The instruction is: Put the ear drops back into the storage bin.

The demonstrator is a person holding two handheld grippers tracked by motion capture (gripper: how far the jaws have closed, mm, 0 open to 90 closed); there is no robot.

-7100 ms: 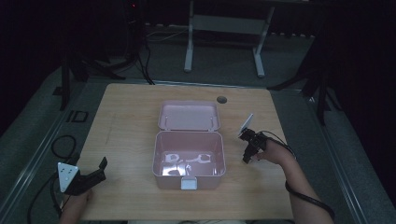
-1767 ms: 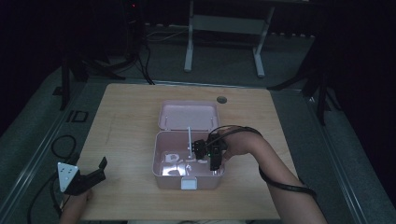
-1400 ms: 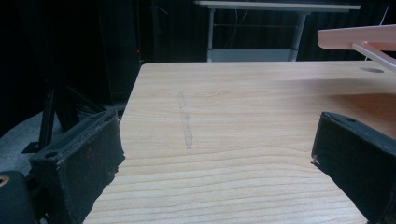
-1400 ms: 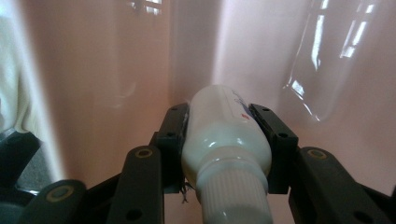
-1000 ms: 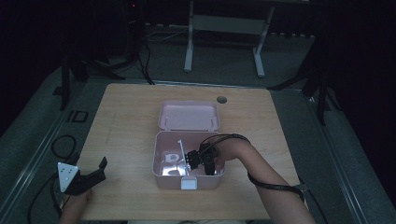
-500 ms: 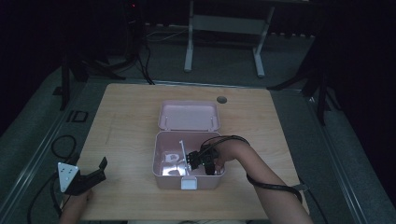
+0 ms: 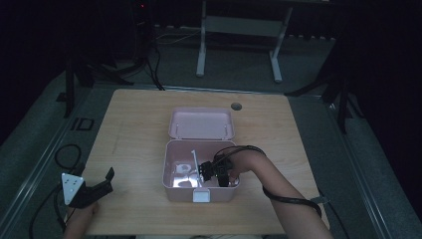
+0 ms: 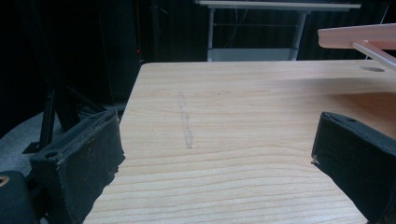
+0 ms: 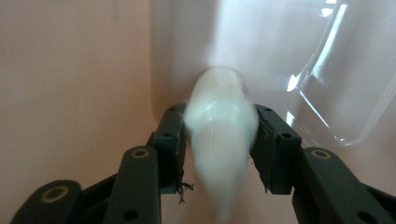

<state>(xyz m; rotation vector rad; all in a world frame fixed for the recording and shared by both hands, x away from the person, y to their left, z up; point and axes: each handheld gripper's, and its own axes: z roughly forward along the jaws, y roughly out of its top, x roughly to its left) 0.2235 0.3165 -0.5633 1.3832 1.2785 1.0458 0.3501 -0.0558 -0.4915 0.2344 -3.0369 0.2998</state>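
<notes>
An open pink box [image 7: 171, 191] stands mid-table, its lid [image 7: 201, 123] folded back. My right gripper [image 7: 201, 172] reaches down inside it, near the pink inner wall [image 9: 70, 70]. A white rounded object [image 9: 219, 140] sits between its pads [image 9: 170, 144] and is blurred while the jaws stay sharp. The jaws have just been opening, and the object looks to be slipping loose. My left gripper [image 7: 107, 177] rests at the table's front left corner, open and holding nothing [image 8: 217, 140].
Pale and clear items [image 7: 181, 174] lie on the box floor, and a clear plastic piece [image 9: 327, 93] lies beside the white object. The box has a white latch [image 7: 202, 195] on its front. A round cable hole [image 7: 236, 106] is behind the lid. Bare wood [image 8: 210, 116] stretches ahead of the left gripper.
The right gripper came from the table right of the box, went down into it and edged left along the floor. The left gripper has stayed where it was.
</notes>
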